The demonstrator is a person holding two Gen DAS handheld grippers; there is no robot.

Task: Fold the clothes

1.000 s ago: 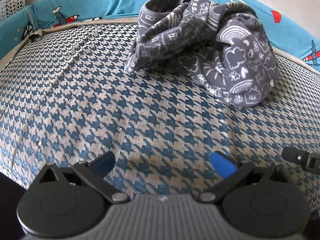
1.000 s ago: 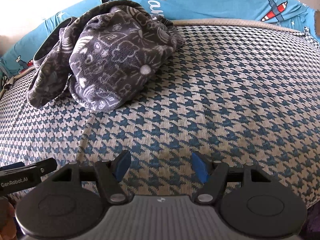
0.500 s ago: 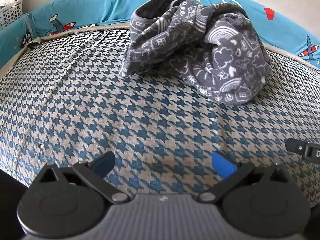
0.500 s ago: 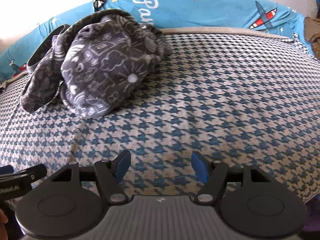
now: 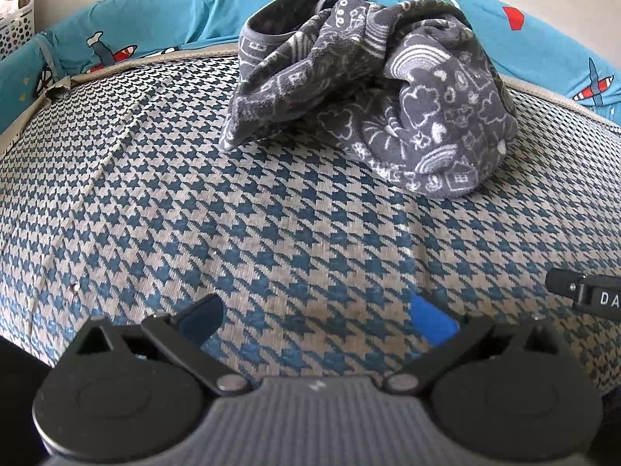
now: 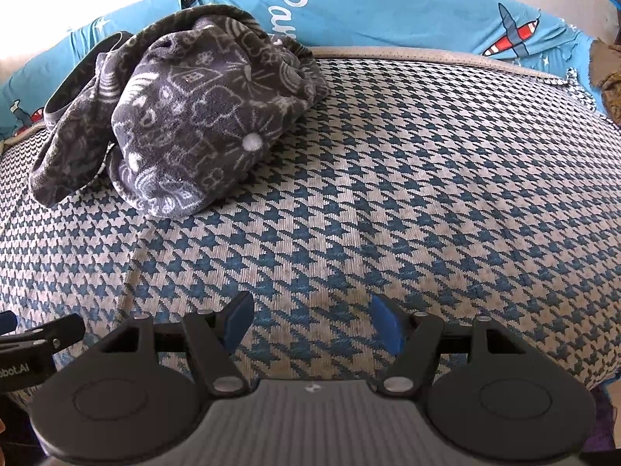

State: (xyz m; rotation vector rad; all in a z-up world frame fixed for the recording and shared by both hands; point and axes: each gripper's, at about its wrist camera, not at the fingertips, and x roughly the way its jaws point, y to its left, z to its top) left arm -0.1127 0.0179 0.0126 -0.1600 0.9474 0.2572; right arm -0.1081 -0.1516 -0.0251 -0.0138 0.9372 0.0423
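A crumpled dark grey garment (image 5: 372, 105) printed with white doodles lies in a heap at the far side of a blue-and-white houndstooth mat (image 5: 271, 233). In the right wrist view the same garment (image 6: 182, 116) sits at the upper left of the mat (image 6: 407, 194). My left gripper (image 5: 317, 320) hovers over the mat's near part, well short of the garment, open with nothing between its blue pads. My right gripper (image 6: 313, 324) is likewise open and empty above the near mat, with the garment far ahead to its left.
A turquoise sheet (image 5: 155, 19) with plane prints runs behind the mat, also along the back in the right view (image 6: 388, 11). A white basket (image 5: 15, 19) stands at far left. The other gripper's black body shows at each view's edge (image 5: 586, 291) (image 6: 35, 349).
Both views have shifted slightly, so the garment sits a little lower and nearer the centre in the frame. Neither gripper's jaws have changed width.
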